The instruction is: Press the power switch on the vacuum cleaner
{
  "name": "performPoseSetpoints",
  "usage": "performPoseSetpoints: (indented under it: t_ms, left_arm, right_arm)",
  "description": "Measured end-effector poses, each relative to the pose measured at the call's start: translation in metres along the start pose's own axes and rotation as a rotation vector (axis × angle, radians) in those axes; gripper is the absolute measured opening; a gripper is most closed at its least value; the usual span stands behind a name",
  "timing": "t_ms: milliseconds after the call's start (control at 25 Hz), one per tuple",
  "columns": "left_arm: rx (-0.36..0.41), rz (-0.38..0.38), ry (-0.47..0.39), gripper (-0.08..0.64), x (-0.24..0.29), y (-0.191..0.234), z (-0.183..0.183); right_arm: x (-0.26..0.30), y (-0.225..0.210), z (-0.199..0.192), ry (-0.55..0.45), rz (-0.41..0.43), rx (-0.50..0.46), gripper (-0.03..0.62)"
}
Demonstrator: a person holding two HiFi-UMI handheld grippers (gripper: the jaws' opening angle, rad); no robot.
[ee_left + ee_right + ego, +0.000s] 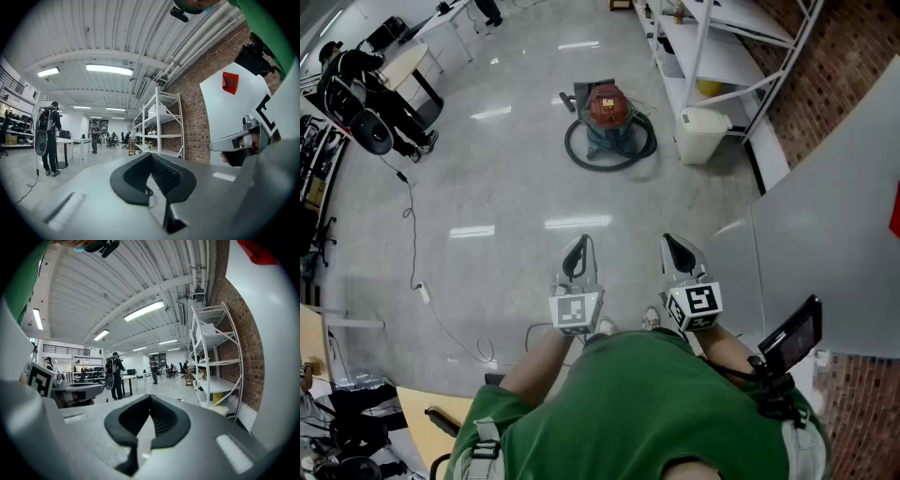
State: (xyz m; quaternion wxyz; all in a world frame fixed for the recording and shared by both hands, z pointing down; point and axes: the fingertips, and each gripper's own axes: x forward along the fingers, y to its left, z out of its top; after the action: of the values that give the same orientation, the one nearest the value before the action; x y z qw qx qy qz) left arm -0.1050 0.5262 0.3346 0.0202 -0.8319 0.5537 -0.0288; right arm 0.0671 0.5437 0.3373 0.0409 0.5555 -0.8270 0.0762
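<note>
Currently left gripper (578,253) and right gripper (680,251) both closed, empty; vacuum cleaner (607,108) far off on floor (506,187).

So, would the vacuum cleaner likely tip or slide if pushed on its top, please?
The vacuum cleaner looks squat, so it probably won't tip under a downward press. The floor is glossy, so a sideways push might slide it. The hose looped round it looks floppy and would likely drag along.
</note>
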Motion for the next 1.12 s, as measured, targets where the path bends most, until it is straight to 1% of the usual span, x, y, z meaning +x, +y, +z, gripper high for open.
performPoseSetpoints:
  t_ms: [120, 240, 440, 560, 720, 920, 1040, 1120]
  left_arm:
    - [-0.01, 0.005, -0.009, 0.008, -0.001, 0.0, 0.0]
    - [-0.026, 0.008, 0.005, 0.008, -0.003, 0.001, -0.003]
    - [-0.022, 0.004, -0.004, 0.008, -0.001, 0.003, 0.0]
    - [-0.043, 0.006, -0.02, 0.008, 0.001, 0.004, 0.008]
    - [-0.024, 0.009, -0.03, 0.008, 0.0, 0.009, 0.005]
    - [-0.041, 0.012, -0.027, 0.008, 0.0, 0.015, 0.005]
    - [-0.019, 0.012, -0.012, 0.008, -0.004, 0.023, 0.0]
    - [-0.026, 0.009, -0.012, 0.008, -0.01, 0.028, 0.0]
  right_arm:
    - [-0.001, 0.001, -0.001, -0.003, 0.001, 0.003, 0.002]
    - [-0.001, 0.003, 0.0, -0.005, 0.005, 0.005, 0.002]
    - [0.001, 0.005, 0.004, -0.015, 0.007, 0.005, 0.003]
    - [0.003, 0.006, 0.004, -0.019, 0.006, 0.004, 0.003]
    - [0.007, 0.01, 0.004, -0.022, 0.006, 0.002, 0.003]
    - [0.011, 0.015, 0.005, -0.021, 0.008, 0.0, 0.002]
    - [0.013, 0.022, 0.005, -0.021, 0.008, -0.002, 0.003]
    - [0.014, 0.03, 0.006, -0.022, 0.006, -0.004, 0.003]
